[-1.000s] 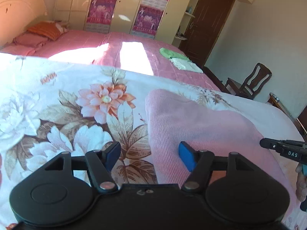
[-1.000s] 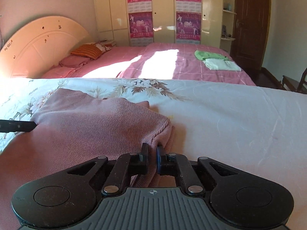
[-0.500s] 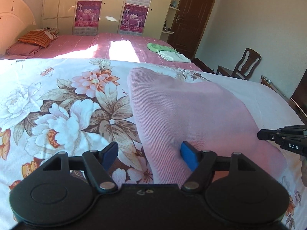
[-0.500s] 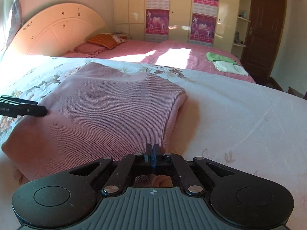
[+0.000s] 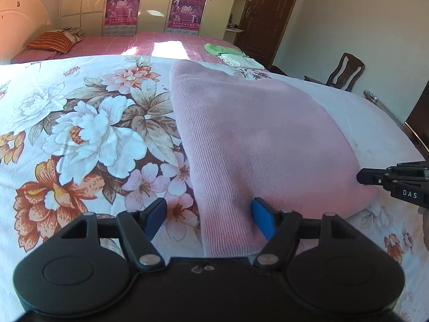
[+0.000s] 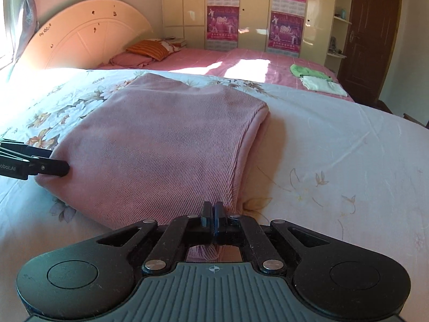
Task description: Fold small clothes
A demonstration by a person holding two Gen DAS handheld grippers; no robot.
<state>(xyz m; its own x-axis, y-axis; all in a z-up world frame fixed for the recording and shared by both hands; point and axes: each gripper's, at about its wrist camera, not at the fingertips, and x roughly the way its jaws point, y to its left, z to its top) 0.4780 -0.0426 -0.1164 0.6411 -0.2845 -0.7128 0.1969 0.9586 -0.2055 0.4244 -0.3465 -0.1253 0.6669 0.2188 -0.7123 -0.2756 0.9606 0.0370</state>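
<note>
pink ribbed knit garment [image 6: 166,145] on floral bedsheet [image 5: 80,134]; right claw [image 6: 213,212] clenched on its corner; left claw [image 5: 209,214] released, just been widening, straddling its edge.

Bedroom surroundings in sunlight

A floral bedsheet [image 5: 88,134] covers the near bed; behind it a pink bed [image 6: 241,61] carries an orange striped pillow [image 6: 150,49] and green and white folded cloths [image 6: 319,80], before a cream wardrobe [image 6: 187,8], dark door [image 6: 372,26] and wooden chair [image 5: 347,71].
</note>
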